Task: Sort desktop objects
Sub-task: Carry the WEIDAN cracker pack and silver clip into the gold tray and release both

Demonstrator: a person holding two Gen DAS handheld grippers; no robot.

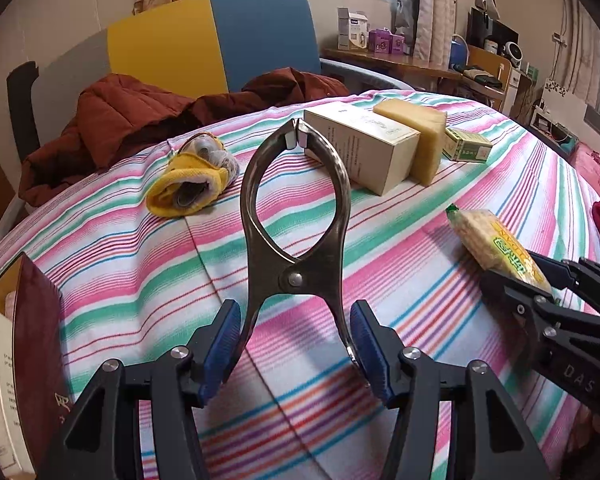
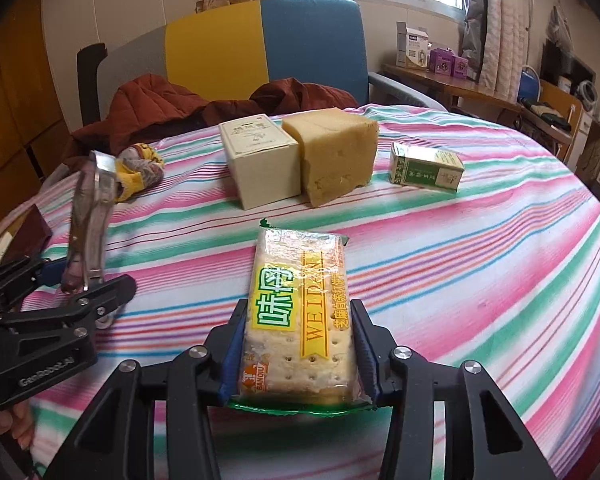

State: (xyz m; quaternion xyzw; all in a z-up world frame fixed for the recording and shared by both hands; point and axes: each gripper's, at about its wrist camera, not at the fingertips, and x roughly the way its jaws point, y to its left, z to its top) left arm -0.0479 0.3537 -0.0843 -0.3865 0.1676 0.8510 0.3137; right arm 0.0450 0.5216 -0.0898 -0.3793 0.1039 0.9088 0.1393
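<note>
Your left hand-held gripper [image 1: 296, 344] clamps the steel spring clamp's [image 1: 295, 216] curved handles, the right hand-held gripper [image 2: 298, 344] the clear-wrapped cracker packet [image 2: 300, 304]; squeezing harder could crush the crackers.

Cracker pack [image 2: 298, 312]: yellow band reads "WEIDAN", big green Chinese chars left of band, orange "BANQIU" logo at near-left corner. Left gripper [image 2: 82, 280] body, left of pack: "GenRobot.AI". Right gripper [image 1: 540, 280] body: "DAS". Other box labels too small to read.

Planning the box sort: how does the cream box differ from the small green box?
The cream box is larger, plain and pale, touching the yellow sponge block; the green box is small, printed and stands apart, right of the sponge. Both are cardboard cartons resting on the striped cloth.
</note>
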